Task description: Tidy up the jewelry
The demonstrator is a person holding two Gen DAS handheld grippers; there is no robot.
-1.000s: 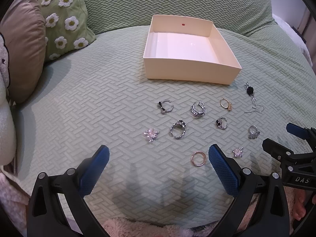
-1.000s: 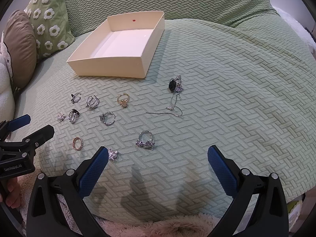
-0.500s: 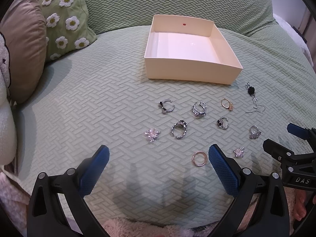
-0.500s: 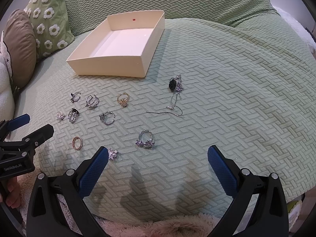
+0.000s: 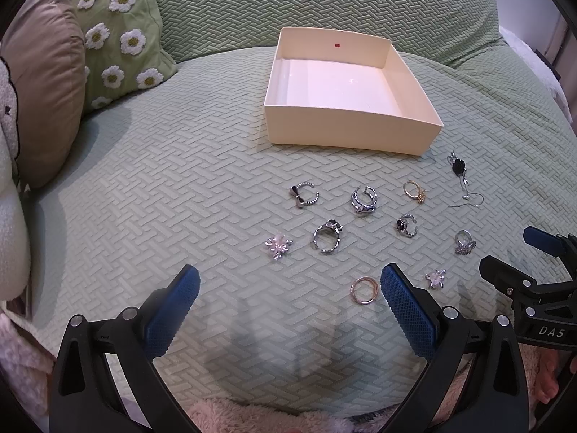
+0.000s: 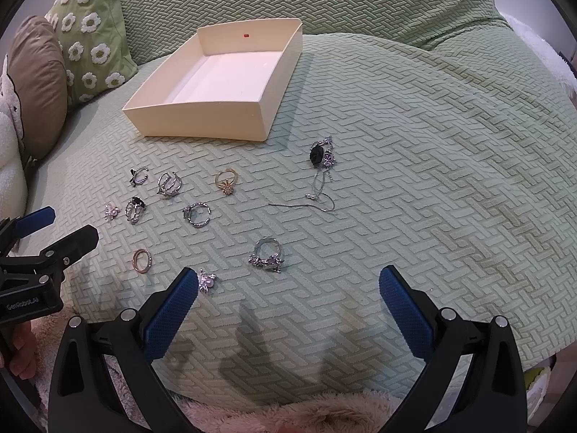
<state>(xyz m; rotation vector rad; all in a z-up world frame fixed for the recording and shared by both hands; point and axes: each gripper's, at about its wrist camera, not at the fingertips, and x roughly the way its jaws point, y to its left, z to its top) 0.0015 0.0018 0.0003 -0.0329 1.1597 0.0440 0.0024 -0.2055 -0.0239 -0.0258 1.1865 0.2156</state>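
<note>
Several rings and small pieces lie on the green quilted cushion [image 5: 144,187]. A rose-gold band [image 5: 364,290] lies by my left gripper's right finger. A pink flower piece [image 5: 278,245] and a silver ring [image 5: 327,238] lie farther out. A black earring with a wire hook [image 5: 459,176] lies at right, also in the right wrist view [image 6: 319,166]. An empty cream box [image 5: 346,137] stands behind them. My left gripper [image 5: 288,310] is open and empty. My right gripper [image 6: 286,306] is open and empty, near a silver cluster ring [image 6: 267,254].
A daisy-patterned green pillow [image 5: 115,36] and a brown pillow [image 5: 43,83] lean at the left. The green backrest [image 5: 324,0] rises behind the box. A fluffy pink fabric [image 6: 324,415] lies at the near edge. The cushion curves down at the right [image 6: 505,216].
The left wrist view has shifted very slightly. The jewelry, box and both open grippers stand as before.
</note>
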